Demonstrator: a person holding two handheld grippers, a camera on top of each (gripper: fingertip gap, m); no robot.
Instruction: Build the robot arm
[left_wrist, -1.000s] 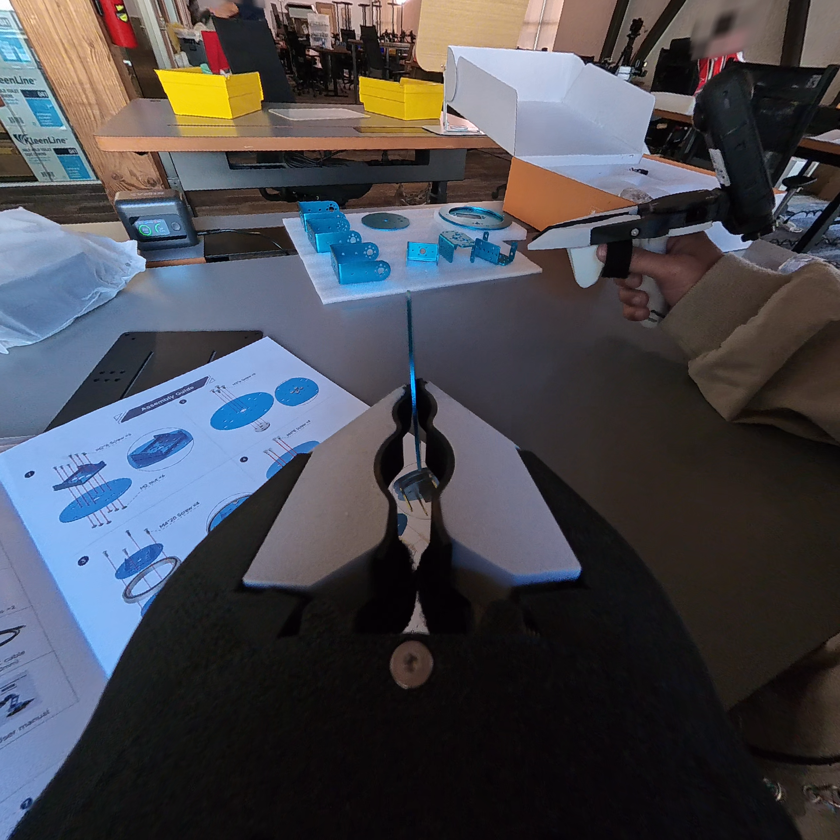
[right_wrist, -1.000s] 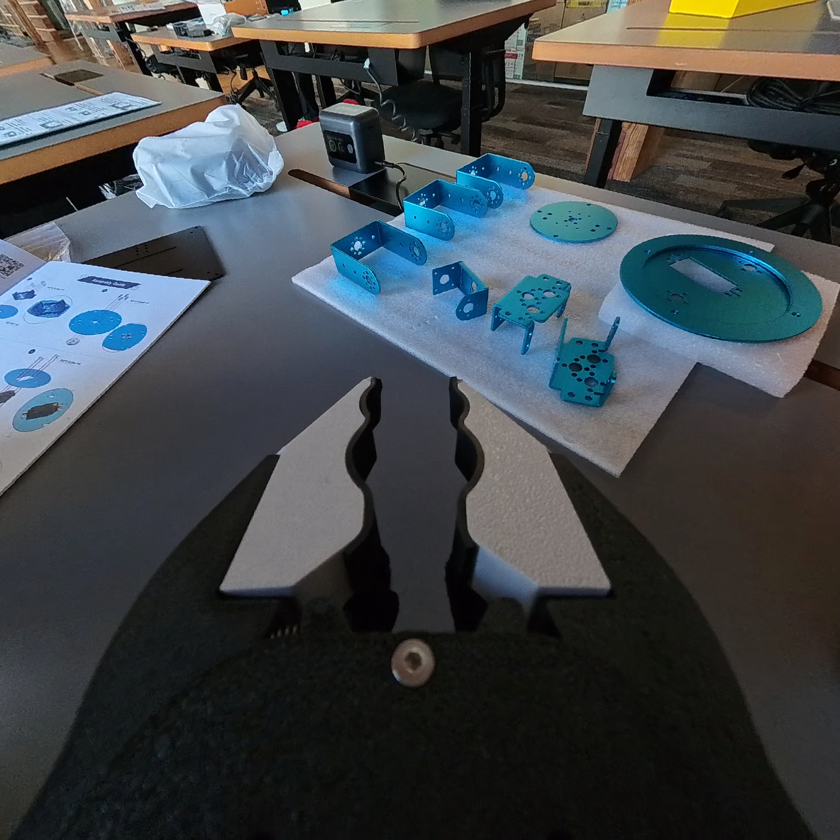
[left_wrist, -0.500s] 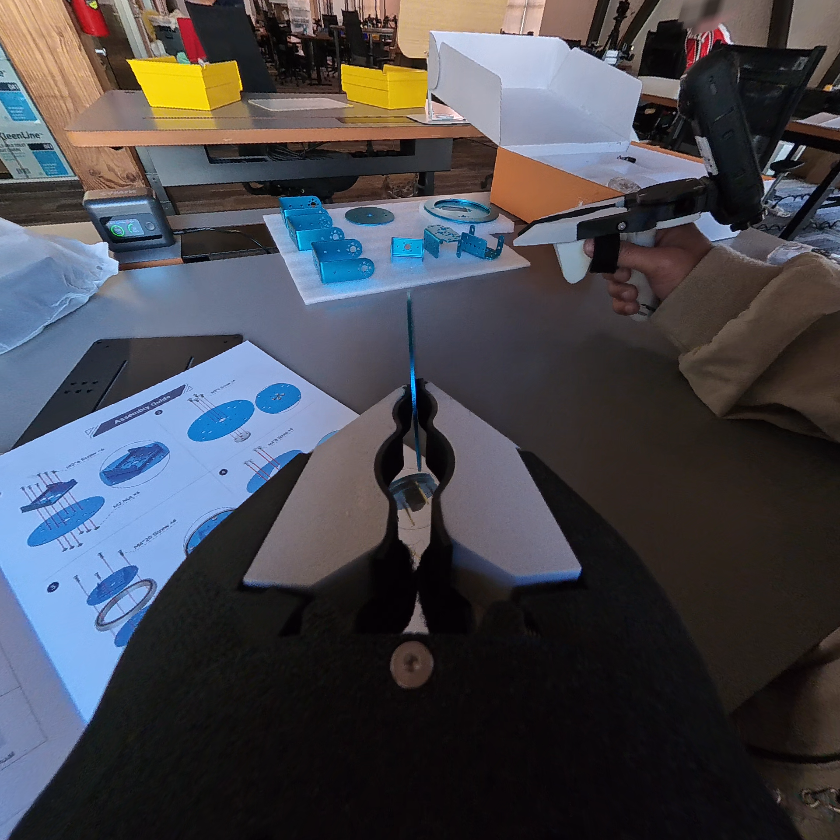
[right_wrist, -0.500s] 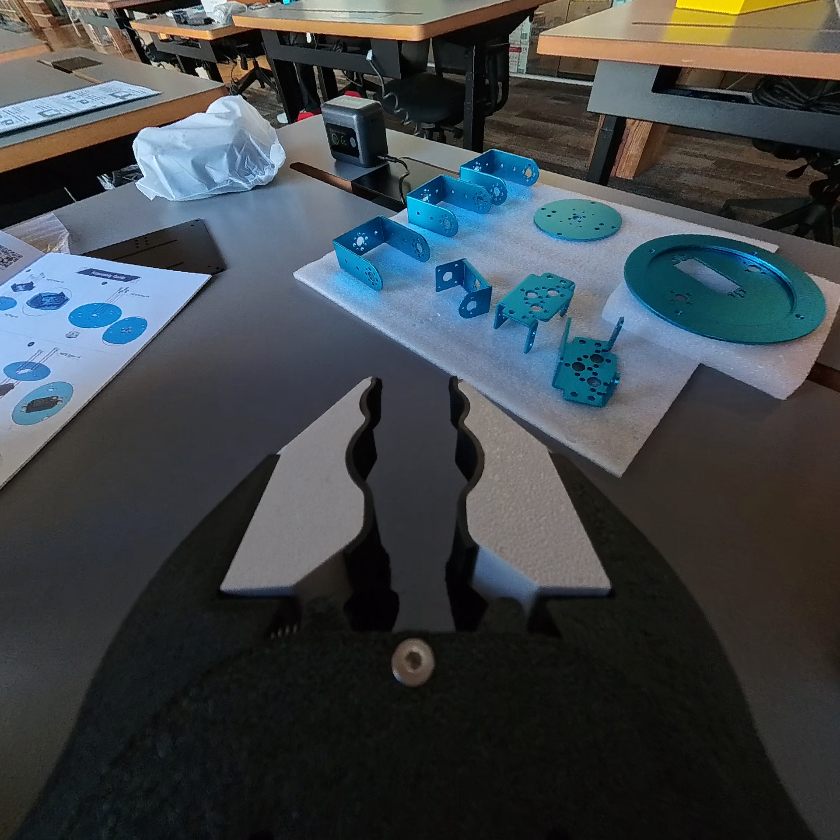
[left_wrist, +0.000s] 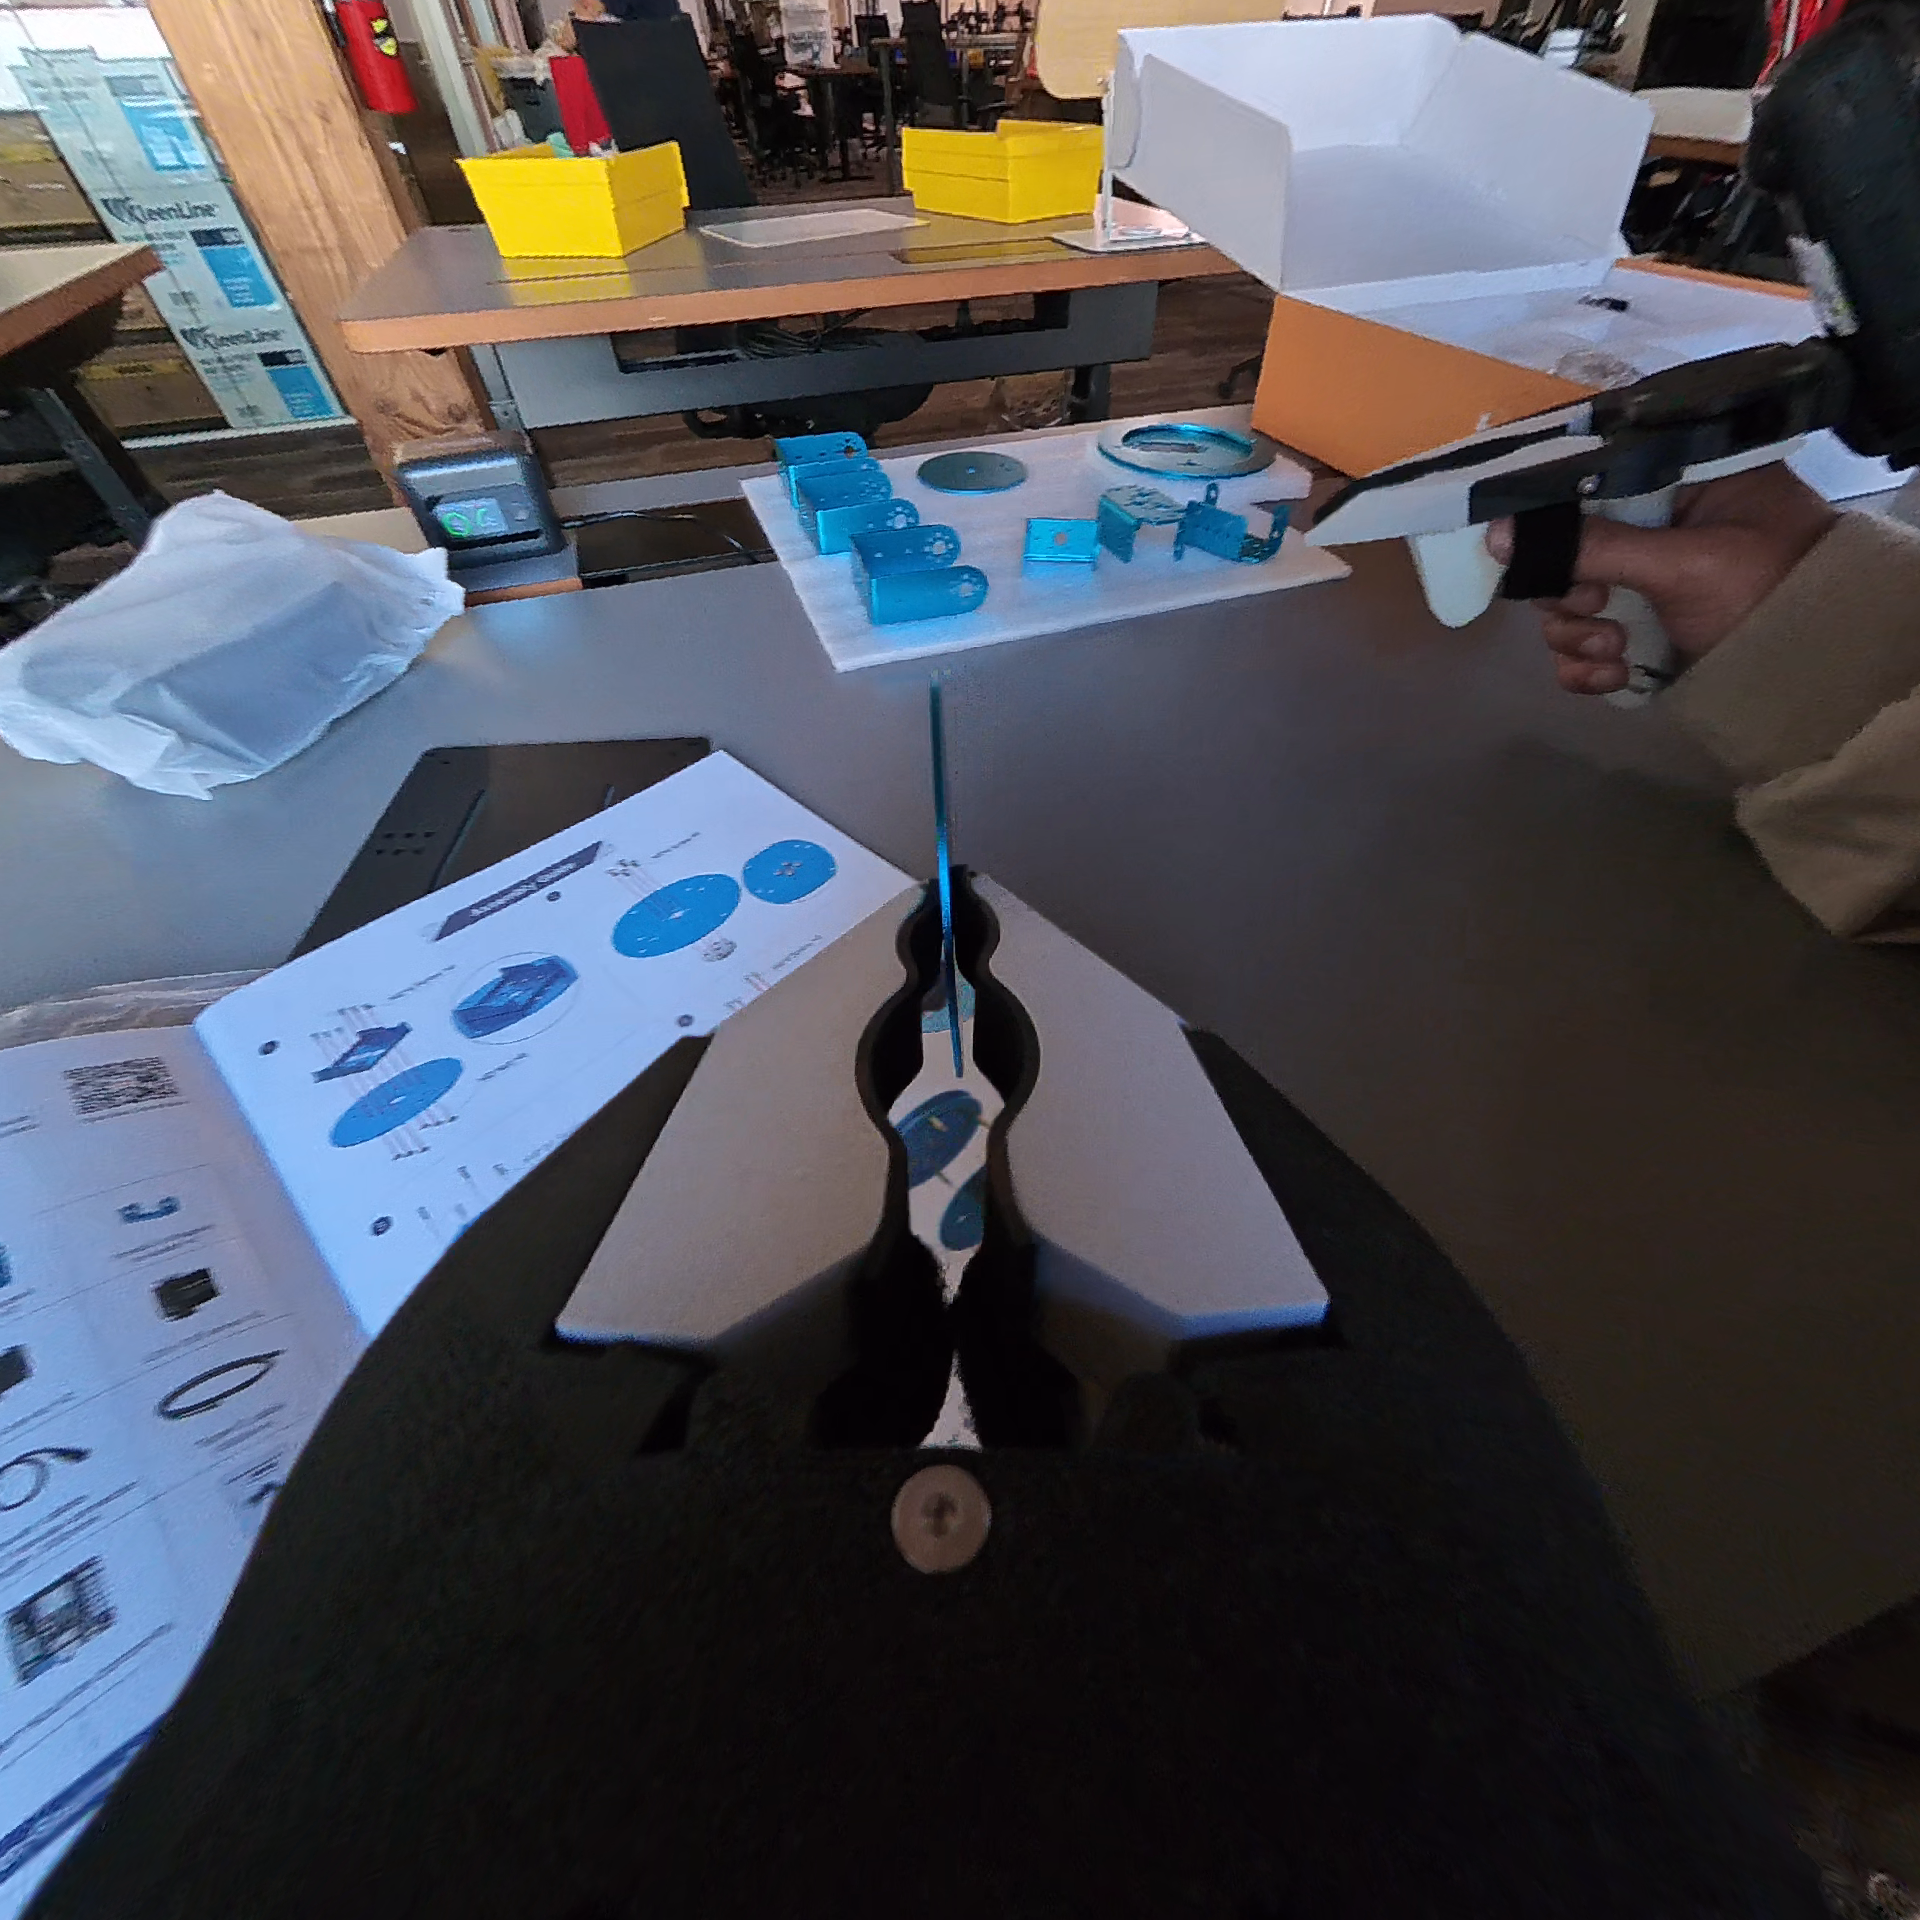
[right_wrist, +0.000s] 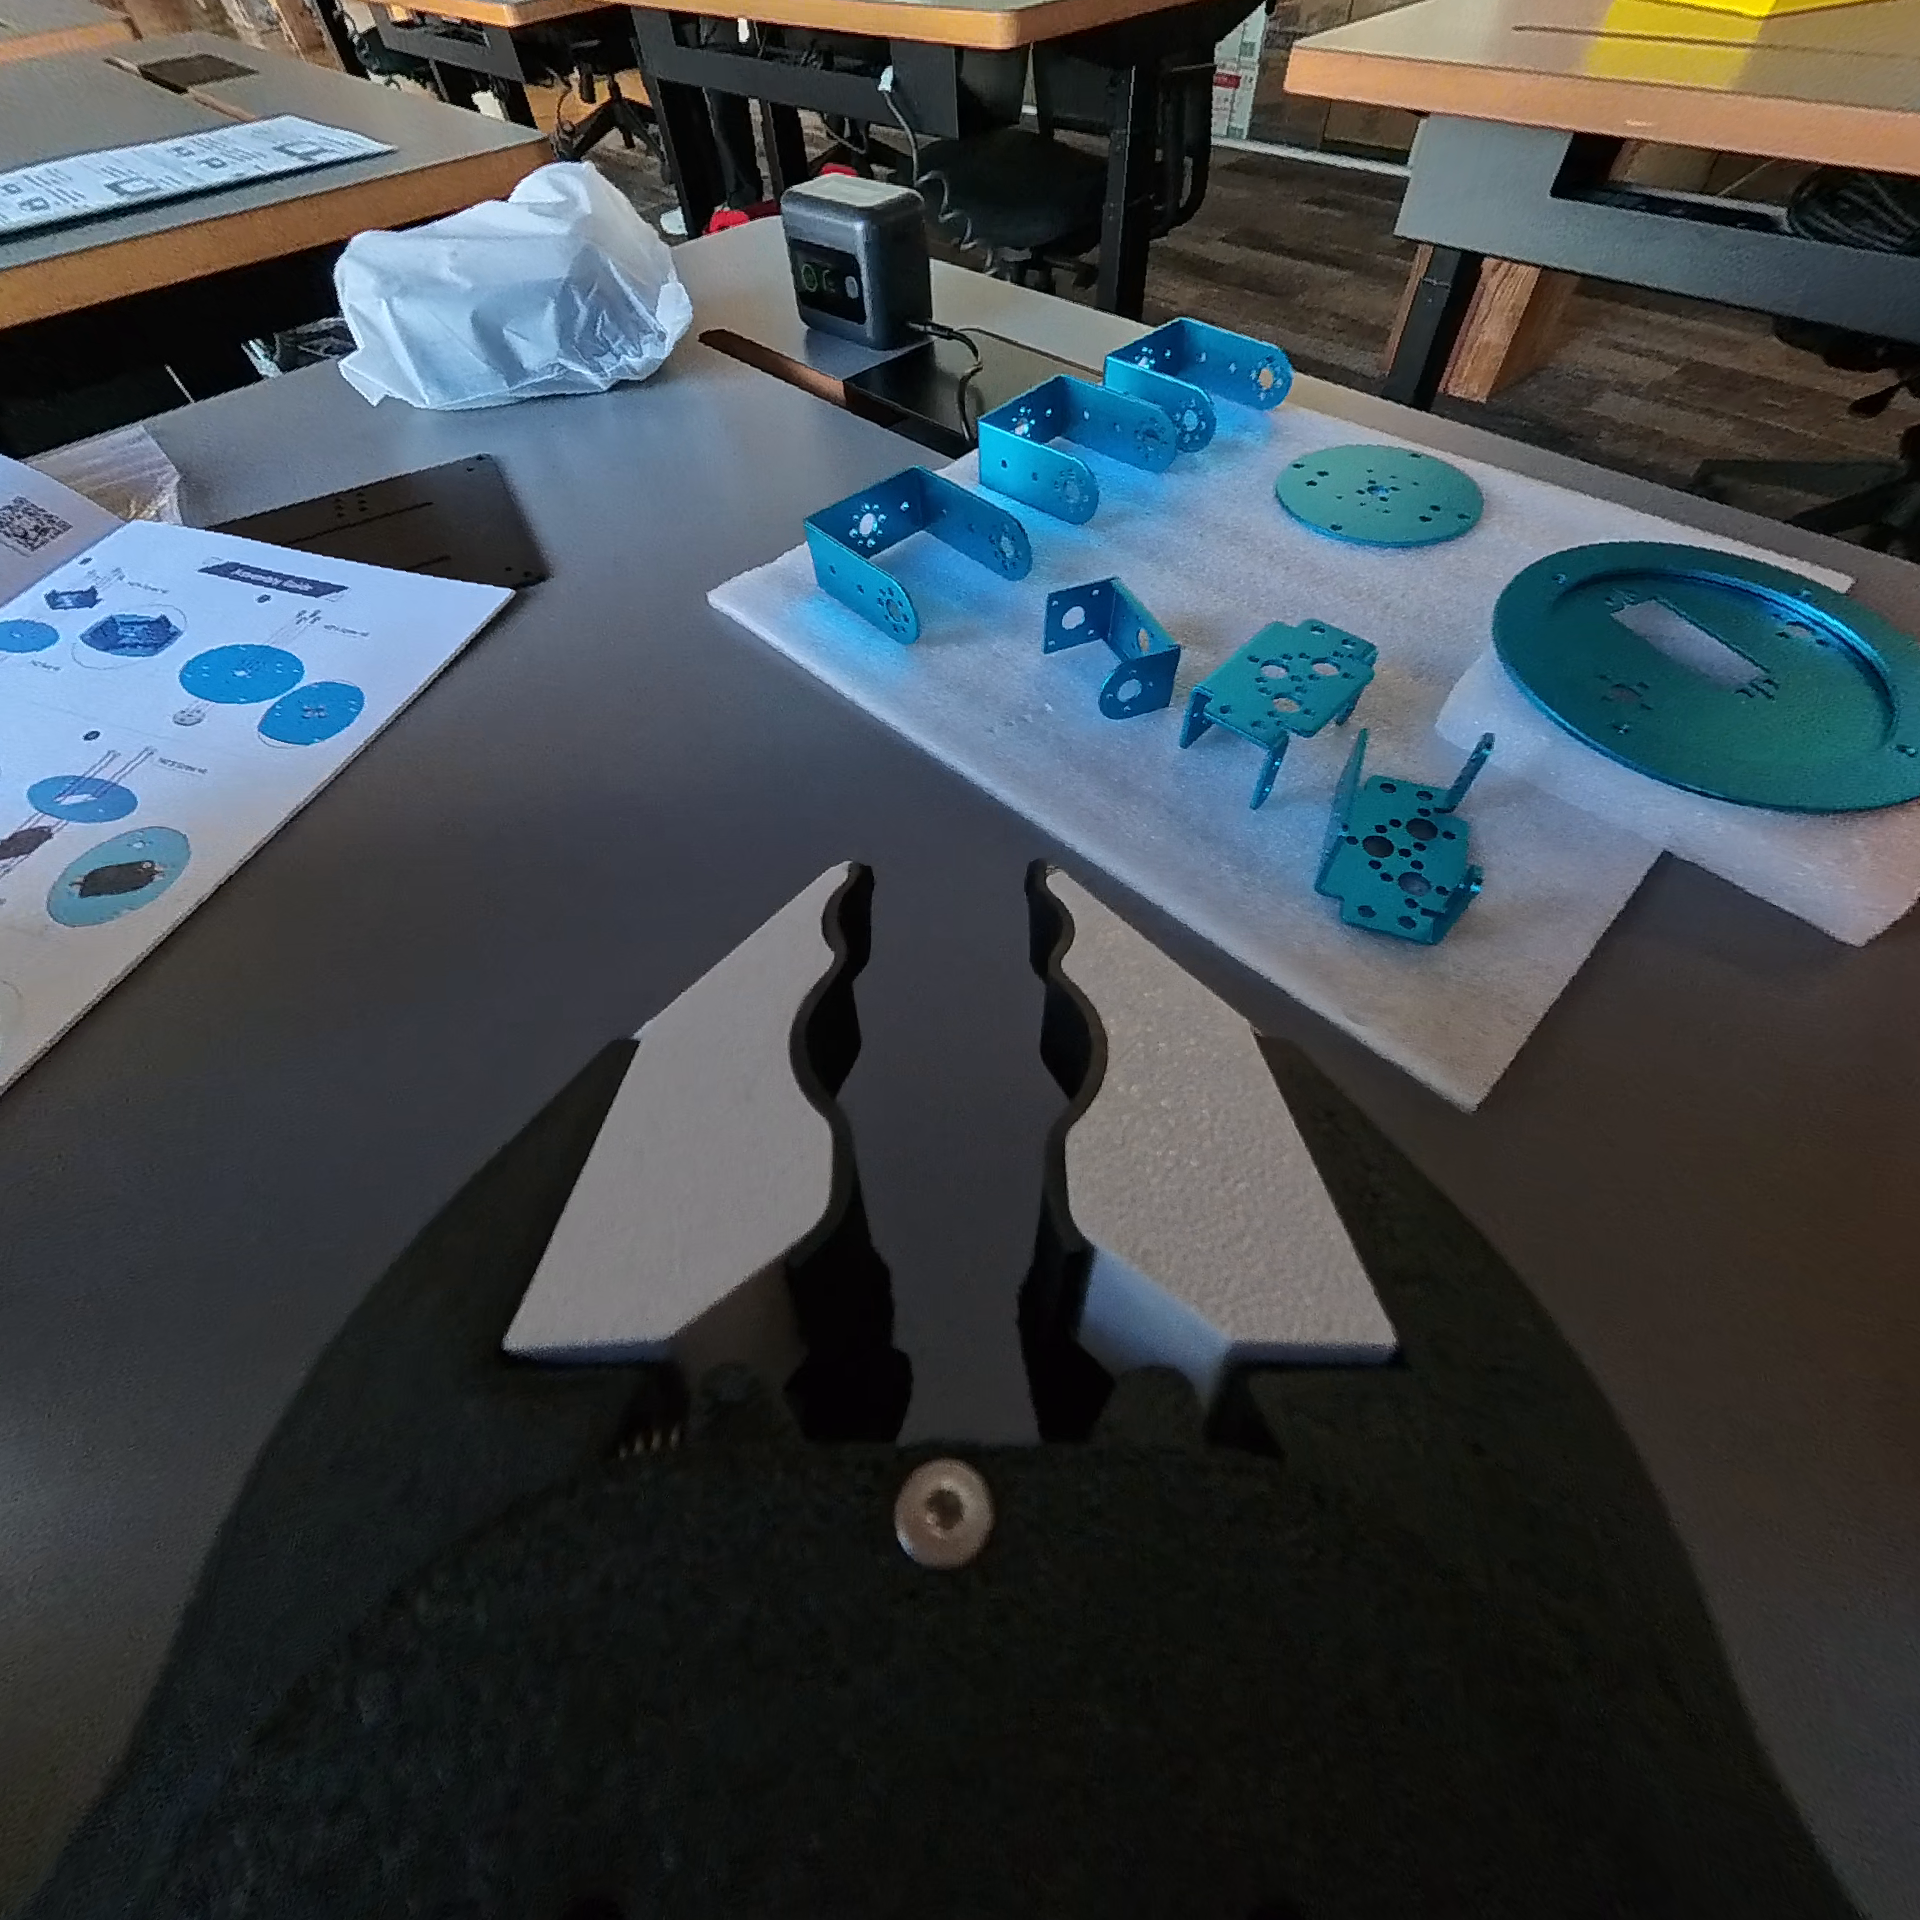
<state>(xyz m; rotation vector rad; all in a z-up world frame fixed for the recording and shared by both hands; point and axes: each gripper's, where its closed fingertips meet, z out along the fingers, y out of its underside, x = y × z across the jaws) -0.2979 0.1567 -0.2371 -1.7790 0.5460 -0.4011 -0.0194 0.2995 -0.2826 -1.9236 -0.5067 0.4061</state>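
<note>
My left gripper (left_wrist: 940, 883) is shut on a thin blue metal plate (left_wrist: 938, 769), held edge-on and upright above the grey table (left_wrist: 1299, 883). My right gripper (right_wrist: 951, 873) is open and empty, hovering over the table just short of a white foam sheet (right_wrist: 1049, 769). It also shows in the left wrist view (left_wrist: 1340, 520), held by a hand at the right. On the foam lie blue U-brackets (right_wrist: 914, 551), a small bracket (right_wrist: 1112, 649), two perforated brackets (right_wrist: 1397, 847), a round disc (right_wrist: 1379, 496) and a large ring (right_wrist: 1704, 675).
An open illustrated booklet (left_wrist: 520, 987) lies to the left, partly over a black plate (left_wrist: 468, 810). A white plastic bag (left_wrist: 208, 644) and a small dark device (left_wrist: 473, 509) sit at the back left. An open cardboard box (left_wrist: 1382, 208) stands at the back right. About 30 cm separates my left fingertips from my right.
The left gripper has swung to the left with the blue plate in it, so more of the booklet shows. The right gripper has barely shifted and stays open.
</note>
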